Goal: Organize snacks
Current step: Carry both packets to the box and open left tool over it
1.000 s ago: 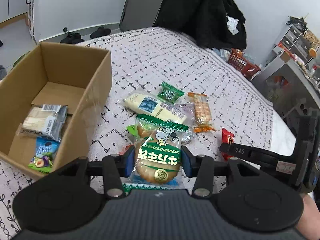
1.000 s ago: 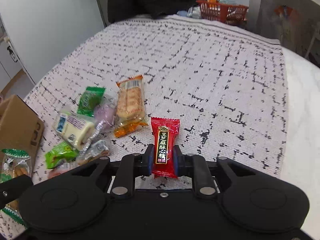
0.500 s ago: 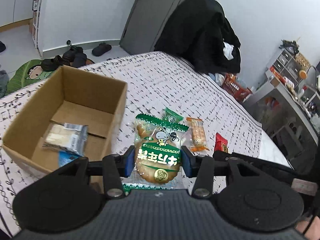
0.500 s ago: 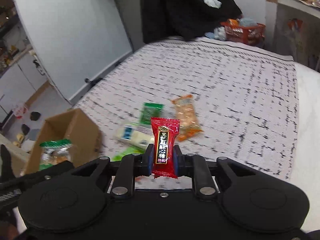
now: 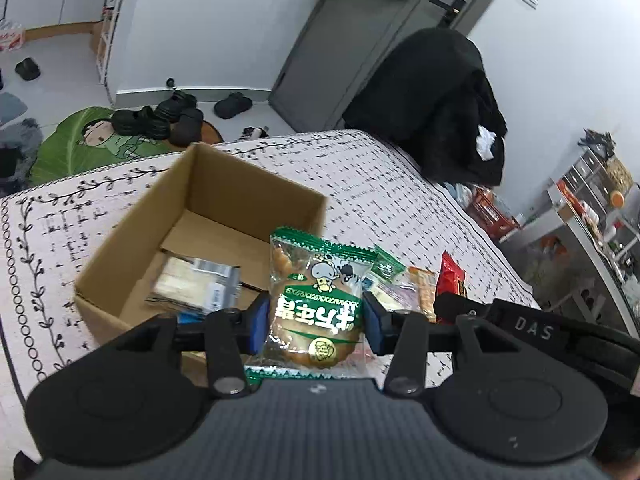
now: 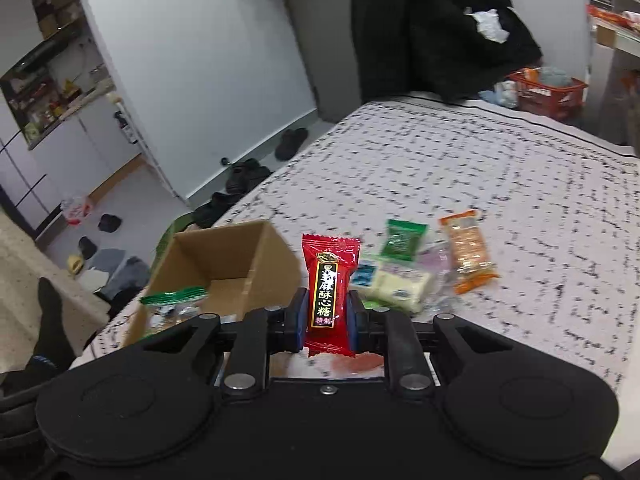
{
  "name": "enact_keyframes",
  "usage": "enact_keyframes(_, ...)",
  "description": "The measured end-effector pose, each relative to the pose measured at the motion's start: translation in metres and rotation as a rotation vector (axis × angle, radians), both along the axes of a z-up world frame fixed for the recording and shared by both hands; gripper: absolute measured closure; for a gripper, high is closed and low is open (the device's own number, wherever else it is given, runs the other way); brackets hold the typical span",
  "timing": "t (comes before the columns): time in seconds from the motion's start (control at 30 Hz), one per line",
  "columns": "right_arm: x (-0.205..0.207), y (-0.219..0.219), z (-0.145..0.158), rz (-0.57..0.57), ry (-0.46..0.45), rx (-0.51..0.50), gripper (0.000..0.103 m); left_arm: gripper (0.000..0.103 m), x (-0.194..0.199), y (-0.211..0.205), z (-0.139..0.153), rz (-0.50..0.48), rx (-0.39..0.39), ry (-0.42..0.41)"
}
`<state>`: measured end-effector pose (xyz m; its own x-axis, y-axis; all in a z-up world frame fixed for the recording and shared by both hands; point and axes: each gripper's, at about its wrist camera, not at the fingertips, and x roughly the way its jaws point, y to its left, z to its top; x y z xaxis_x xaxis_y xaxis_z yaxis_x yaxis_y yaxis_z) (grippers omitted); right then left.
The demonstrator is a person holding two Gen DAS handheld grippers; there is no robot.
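Green-trimmed bun packet (image 5: 316,300), red candy wrapper (image 6: 329,292), brown box (image 5: 192,216), black-flecked white tablecloth (image 6: 500,168).

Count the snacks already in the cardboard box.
2: a silver cracker pack on the box floor, and a blue packet showing behind the left jaws. More may be hidden.

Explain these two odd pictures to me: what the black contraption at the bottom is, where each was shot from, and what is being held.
No robot here: a person holds a two-finger gripper in each hand, each carrying a fisheye camera looking along its fingers. One picture comes from the left gripper, shut on a green-wrapped bun above a cardboard box that already contains packets. The other comes from the right gripper, shut on a red candy. Both hover over a patterned cloth, where an orange cracker pack, a small green packet and a pale wrapped bar lie loose.
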<state>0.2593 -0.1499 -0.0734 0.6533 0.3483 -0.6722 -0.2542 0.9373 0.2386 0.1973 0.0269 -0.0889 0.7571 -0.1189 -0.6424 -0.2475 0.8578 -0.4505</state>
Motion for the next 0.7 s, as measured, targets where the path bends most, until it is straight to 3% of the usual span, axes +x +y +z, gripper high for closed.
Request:
enact_keyframes(0.6,0.0,0.067,-0.002,0.086,0.009,0.012,0.084,0.056,-0.006,0.05,-0.02,0.128,-0.039,0.037)
enact_keyframes(0.7,0.004,0.071,-0.002,0.084,0.019,0.033,0.084,0.049,-0.006,0.057,-0.021,0.17,-0.042,0.054)
